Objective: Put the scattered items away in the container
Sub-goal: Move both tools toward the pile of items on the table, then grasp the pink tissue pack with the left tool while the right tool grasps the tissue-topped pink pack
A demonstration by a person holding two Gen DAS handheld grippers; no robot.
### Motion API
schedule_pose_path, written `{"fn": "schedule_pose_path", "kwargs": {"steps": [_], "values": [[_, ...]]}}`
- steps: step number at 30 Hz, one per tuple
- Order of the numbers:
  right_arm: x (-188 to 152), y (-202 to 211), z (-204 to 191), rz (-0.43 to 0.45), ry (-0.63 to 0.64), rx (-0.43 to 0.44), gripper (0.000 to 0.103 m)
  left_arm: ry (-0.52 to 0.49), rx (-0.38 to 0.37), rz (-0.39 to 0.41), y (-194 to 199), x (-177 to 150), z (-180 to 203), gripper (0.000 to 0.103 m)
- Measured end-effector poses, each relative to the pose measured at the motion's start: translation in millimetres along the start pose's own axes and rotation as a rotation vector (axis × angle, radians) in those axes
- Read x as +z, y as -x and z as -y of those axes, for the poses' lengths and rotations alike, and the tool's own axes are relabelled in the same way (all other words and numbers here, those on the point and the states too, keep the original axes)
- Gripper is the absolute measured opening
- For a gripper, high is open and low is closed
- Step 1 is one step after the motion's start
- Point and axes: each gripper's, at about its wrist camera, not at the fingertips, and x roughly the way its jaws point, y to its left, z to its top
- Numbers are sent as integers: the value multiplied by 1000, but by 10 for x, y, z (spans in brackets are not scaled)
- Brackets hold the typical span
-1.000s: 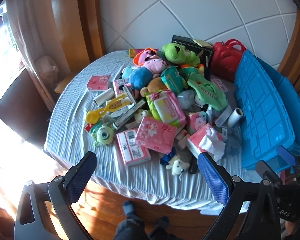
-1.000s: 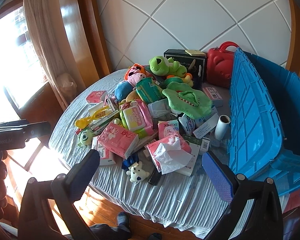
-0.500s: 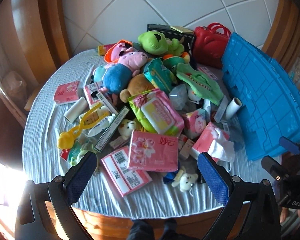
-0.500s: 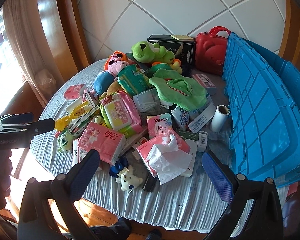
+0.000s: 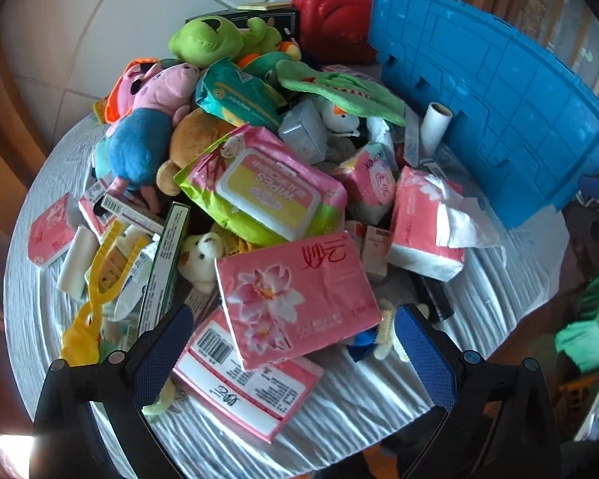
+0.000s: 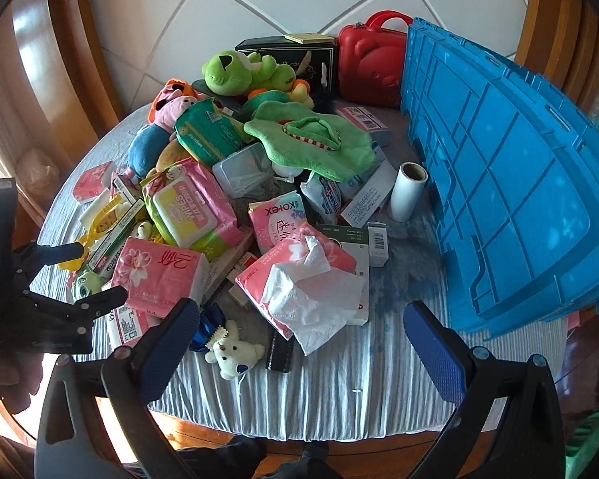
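Observation:
A heap of plush toys, tissue packs and boxes covers a round table. A blue crate (image 5: 495,119) (image 6: 511,183) stands at the right with its lid flap up. My left gripper (image 5: 287,343) is open and empty, its jaws either side of a pink flowered tissue pack (image 5: 299,295) (image 6: 159,275) near the front edge. It also shows at the left in the right wrist view (image 6: 80,275). My right gripper (image 6: 299,343) is open and empty, just in front of an opened tissue pack (image 6: 303,283) (image 5: 427,219) and a small white bear (image 6: 233,353).
A wipes pack (image 5: 263,191), a pig plush (image 5: 143,135), a green frog plush (image 6: 243,70), a green crocodile plush (image 6: 311,139), a white roll (image 6: 407,191), yellow tongs (image 5: 96,291), a red case (image 6: 371,60) and a black box (image 6: 287,50) lie around. The table edge is close below both grippers.
Both grippers have moved forward and down toward the heap. The left one now straddles the pink flowered tissue pack. Both stay open.

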Motion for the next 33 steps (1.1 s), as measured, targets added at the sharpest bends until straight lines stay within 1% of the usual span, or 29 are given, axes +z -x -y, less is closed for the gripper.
{"fn": "schedule_pose_path", "kwargs": {"steps": [5, 8, 10, 12, 14, 16, 20, 25, 27, 31, 33], "values": [[-122, -51, 83, -30, -39, -21, 103, -212, 10, 4, -267, -34, 14, 102], [-167, -88, 147, -43, -62, -23, 103, -320, -15, 2, -357, 6, 11, 102], [-180, -114, 171, -48, -67, -20, 103, -406, -11, 5, -400, 36, 39, 102], [-192, -141, 184, -53, -73, -18, 103, -499, 9, 17, -425, 56, 81, 102], [-206, -165, 187, -56, -78, -15, 103, -564, 4, 13, -430, 78, 113, 102], [-235, -204, 178, -68, -81, -11, 103, -601, -17, 15, -415, 97, 128, 102], [-290, -296, 164, -87, -90, -7, 103, -649, -19, 22, -419, 79, 156, 102], [-332, -395, 113, -99, -95, 2, 103, -697, -36, 3, -528, 4, 138, 102], [-356, -452, 96, -110, -97, 2, 103, -708, -62, -1, -570, -9, 121, 102], [-384, -534, 69, -123, -106, 3, 103, -694, -119, -14, -675, 27, 111, 103], [-389, -565, 53, -127, -110, 3, 103, -685, -169, -53, -791, 17, 138, 103]]}}
